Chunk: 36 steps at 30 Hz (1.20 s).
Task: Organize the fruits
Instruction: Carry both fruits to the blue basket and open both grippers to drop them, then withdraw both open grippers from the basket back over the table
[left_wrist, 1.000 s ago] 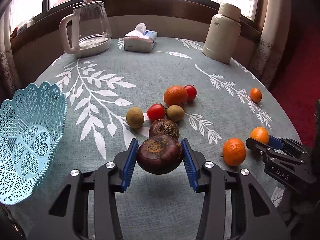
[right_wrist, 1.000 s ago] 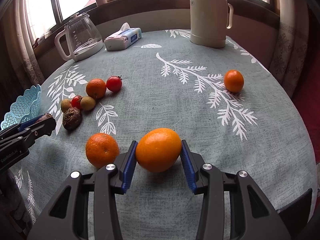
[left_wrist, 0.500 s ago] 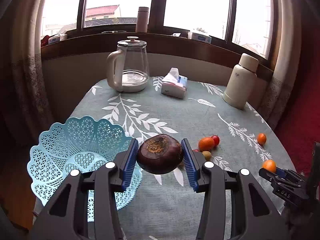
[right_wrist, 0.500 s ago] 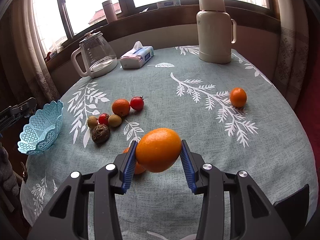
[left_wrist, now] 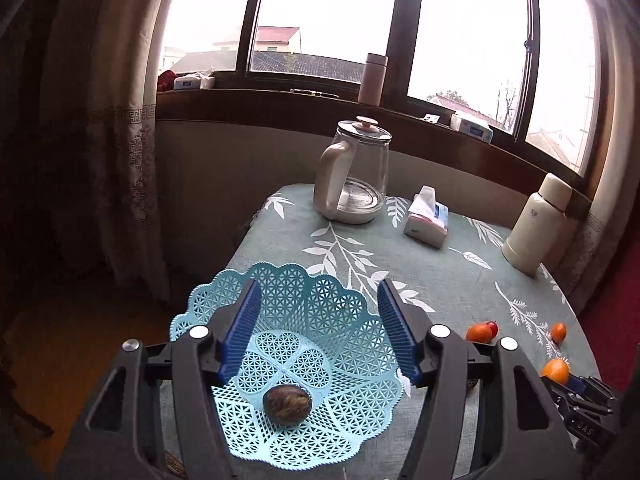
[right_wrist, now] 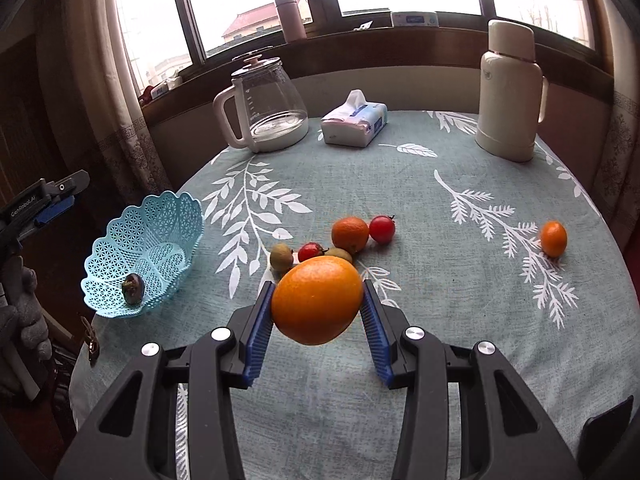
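My left gripper (left_wrist: 320, 316) hangs open above the light blue lattice basket (left_wrist: 344, 304), which stands at the table's left edge. One dark purple-brown fruit (left_wrist: 287, 400) lies on the basket floor. My right gripper (right_wrist: 318, 312) is shut on a large orange (right_wrist: 317, 304), held above the table. In the right wrist view the basket (right_wrist: 160, 224) with the dark fruit (right_wrist: 133, 288) sits at the left, and the left gripper (right_wrist: 48, 206) hovers above it. A loose cluster remains mid-table: an orange (right_wrist: 350, 234), two red tomatoes (right_wrist: 382, 229), two small brown-green fruits (right_wrist: 281, 257). A small orange (right_wrist: 553, 238) lies far right.
A glass kettle (right_wrist: 266, 108), a tissue pack (right_wrist: 354, 120) and a cream thermos (right_wrist: 510, 92) stand along the far side of the round table. A gloved hand (right_wrist: 20, 312) holds the left gripper beyond the table's left edge. Curtains and a window sill lie behind.
The left gripper carried the dark fruit left over the basket, opened, and the fruit now lies inside. The right gripper has lifted higher with the orange still held.
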Each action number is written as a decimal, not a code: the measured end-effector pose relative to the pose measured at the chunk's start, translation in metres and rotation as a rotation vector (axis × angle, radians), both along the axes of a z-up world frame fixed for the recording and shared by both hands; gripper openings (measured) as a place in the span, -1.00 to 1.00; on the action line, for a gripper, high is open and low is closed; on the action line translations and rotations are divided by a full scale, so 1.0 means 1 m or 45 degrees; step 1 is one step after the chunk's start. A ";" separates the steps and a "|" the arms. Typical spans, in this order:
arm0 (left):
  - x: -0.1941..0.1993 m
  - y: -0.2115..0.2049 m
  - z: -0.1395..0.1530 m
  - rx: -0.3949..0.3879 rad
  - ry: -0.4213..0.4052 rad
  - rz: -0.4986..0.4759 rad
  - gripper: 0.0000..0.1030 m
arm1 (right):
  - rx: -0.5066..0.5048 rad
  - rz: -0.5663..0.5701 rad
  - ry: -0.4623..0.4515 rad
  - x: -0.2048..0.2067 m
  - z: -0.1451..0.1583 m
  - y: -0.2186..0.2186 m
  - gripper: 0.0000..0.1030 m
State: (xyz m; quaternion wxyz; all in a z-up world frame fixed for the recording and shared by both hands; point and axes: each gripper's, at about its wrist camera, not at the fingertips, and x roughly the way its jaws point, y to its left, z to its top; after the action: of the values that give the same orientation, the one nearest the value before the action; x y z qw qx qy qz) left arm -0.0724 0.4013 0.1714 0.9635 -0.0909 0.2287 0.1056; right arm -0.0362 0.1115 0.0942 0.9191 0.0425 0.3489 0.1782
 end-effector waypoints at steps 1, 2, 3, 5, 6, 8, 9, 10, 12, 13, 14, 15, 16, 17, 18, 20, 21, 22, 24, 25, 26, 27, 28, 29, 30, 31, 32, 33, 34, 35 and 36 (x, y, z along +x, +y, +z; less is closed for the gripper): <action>-0.004 0.004 0.005 -0.011 -0.020 0.012 0.46 | -0.003 0.021 -0.005 0.000 0.003 0.008 -0.17; -0.008 0.008 0.010 -0.021 -0.041 0.026 0.53 | -0.005 0.041 -0.008 0.001 0.006 0.016 -0.17; -0.012 0.012 0.014 -0.028 -0.065 0.038 0.73 | -0.007 0.062 -0.011 0.001 0.010 0.024 -0.16; -0.020 0.018 0.024 -0.034 -0.115 0.056 0.87 | -0.010 0.106 -0.018 0.001 0.017 0.043 -0.16; -0.023 0.021 0.028 -0.034 -0.130 0.062 0.88 | -0.010 0.129 -0.022 0.002 0.020 0.053 -0.16; -0.030 0.027 0.035 -0.049 -0.164 0.064 0.94 | -0.009 0.173 -0.022 0.006 0.025 0.075 -0.16; -0.033 0.031 0.038 -0.061 -0.176 0.065 0.94 | -0.011 0.192 -0.020 0.008 0.026 0.086 -0.16; -0.036 0.034 0.040 -0.073 -0.186 0.068 0.94 | -0.016 0.208 -0.018 0.011 0.026 0.097 -0.16; -0.040 0.040 0.043 -0.088 -0.197 0.070 0.94 | -0.028 0.232 -0.003 0.016 0.026 0.117 -0.16; -0.041 0.043 0.044 -0.088 -0.197 0.071 0.94 | -0.032 0.241 0.007 0.019 0.023 0.126 -0.16; -0.043 0.045 0.045 -0.083 -0.199 0.079 0.94 | -0.037 0.247 0.018 0.021 0.021 0.134 -0.16; -0.046 0.049 0.046 -0.078 -0.202 0.093 0.94 | -0.043 0.249 0.027 0.024 0.018 0.141 -0.16; -0.047 0.052 0.047 -0.079 -0.208 0.108 0.94 | -0.051 0.251 0.036 0.027 0.015 0.148 -0.16; -0.049 0.055 0.047 -0.090 -0.216 0.120 0.94 | -0.058 0.255 0.045 0.030 0.013 0.154 -0.16; -0.051 0.058 0.047 -0.110 -0.222 0.127 0.94 | -0.063 0.262 0.055 0.032 0.011 0.159 -0.16; -0.052 0.064 0.047 -0.145 -0.228 0.139 0.94 | -0.071 0.275 0.066 0.035 0.008 0.168 -0.16; -0.053 0.065 0.047 -0.152 -0.228 0.143 0.94 | -0.071 0.283 0.071 0.036 0.007 0.171 -0.16; -0.053 0.067 0.047 -0.155 -0.227 0.147 0.94 | -0.066 0.285 0.077 0.037 0.006 0.173 -0.16; -0.052 0.068 0.046 -0.160 -0.223 0.154 0.94 | -0.047 0.278 0.077 0.037 0.006 0.172 -0.07; -0.052 0.069 0.046 -0.166 -0.221 0.157 0.94 | -0.035 0.273 0.069 0.036 0.008 0.170 0.05; -0.052 0.070 0.045 -0.172 -0.221 0.156 0.94 | -0.018 0.264 0.061 0.035 0.009 0.167 0.08; -0.052 0.070 0.045 -0.178 -0.219 0.155 0.94 | 0.000 0.258 0.058 0.034 0.011 0.164 0.09; -0.051 0.071 0.044 -0.184 -0.214 0.154 0.94 | 0.014 0.252 0.057 0.033 0.012 0.161 0.09; -0.050 0.070 0.043 -0.190 -0.208 0.150 0.94 | 0.028 0.242 0.052 0.032 0.014 0.158 0.09; -0.050 0.070 0.043 -0.193 -0.205 0.144 0.94 | 0.042 0.232 0.046 0.030 0.016 0.154 0.10; -0.049 0.069 0.042 -0.191 -0.203 0.138 0.94 | 0.054 0.224 0.039 0.028 0.018 0.151 0.11; -0.049 0.067 0.042 -0.186 -0.200 0.134 0.94 | 0.065 0.214 0.030 0.026 0.020 0.147 0.12; -0.048 0.065 0.041 -0.181 -0.199 0.128 0.94 | 0.075 0.203 0.019 0.024 0.022 0.144 0.15; -0.048 0.063 0.041 -0.175 -0.198 0.119 0.94 | 0.086 0.191 0.004 0.021 0.023 0.140 0.22; -0.047 0.060 0.041 -0.168 -0.198 0.107 0.94 | 0.095 0.176 -0.014 0.018 0.025 0.136 0.25; -0.047 0.057 0.041 -0.158 -0.196 0.095 0.94 | 0.100 0.159 -0.033 0.015 0.027 0.131 0.29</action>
State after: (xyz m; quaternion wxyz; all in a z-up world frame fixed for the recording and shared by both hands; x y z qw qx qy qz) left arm -0.1193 0.4584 0.2126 0.9661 -0.1668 0.1564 0.1196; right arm -0.0209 0.2429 0.1216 0.9083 0.0543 0.3316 0.2491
